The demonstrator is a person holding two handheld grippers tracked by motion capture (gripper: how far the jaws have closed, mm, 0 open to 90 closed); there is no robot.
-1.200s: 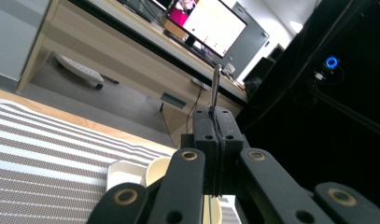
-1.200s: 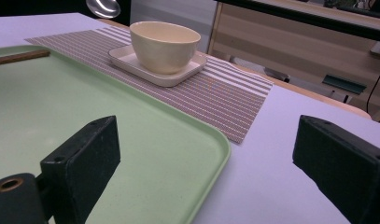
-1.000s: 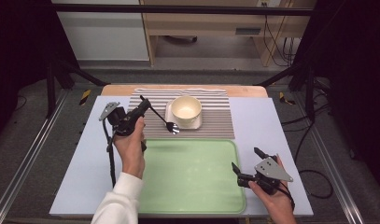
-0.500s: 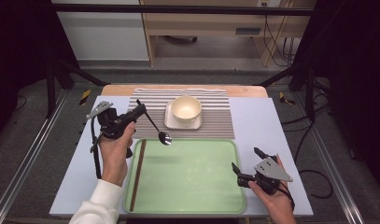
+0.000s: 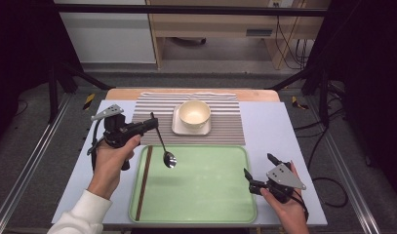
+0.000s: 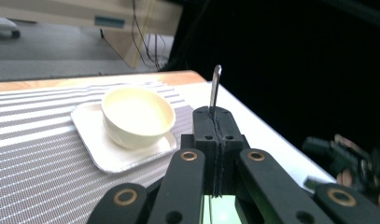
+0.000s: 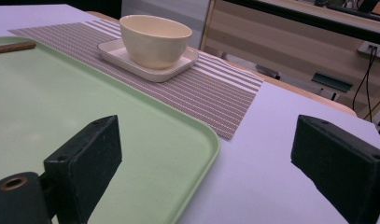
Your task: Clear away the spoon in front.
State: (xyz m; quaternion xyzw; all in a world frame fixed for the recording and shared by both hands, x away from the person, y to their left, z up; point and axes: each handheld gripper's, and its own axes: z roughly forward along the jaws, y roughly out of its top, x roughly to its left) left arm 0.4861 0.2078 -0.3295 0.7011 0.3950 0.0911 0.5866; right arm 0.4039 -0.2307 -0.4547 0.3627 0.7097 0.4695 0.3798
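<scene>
One spoon (image 5: 164, 144): clamped by its handle in the left tool, hanging slanted with its bowl low over the tray's upper left part, clear of the surface.
Left tool (image 5: 151, 123): jaws clenched on the spoon's handle, pointing right toward the bowl; in the left gripper view (image 6: 214, 122) the handle tip sticks up above the shut jaws.
Left hand (image 5: 113, 156): wrapped round the tool's grip, forearm in a white sleeve rising from the lower left.
Right tool (image 5: 258, 171): jaws spread wide with nothing between them, held low at the tray's right edge, pointing up-left.
Right hand (image 5: 284, 204): low at the bench's near right corner.
Tray (image 5: 210, 195): green, on the bench's near half; a brown stick (image 5: 144, 175) lies along its left side.
Bowl (image 5: 194, 113): cream, on a white plate (image 5: 178, 127) on the striped mat (image 5: 225, 122) behind the tray.
Bench (image 5: 284, 131): pale blue top.
</scene>
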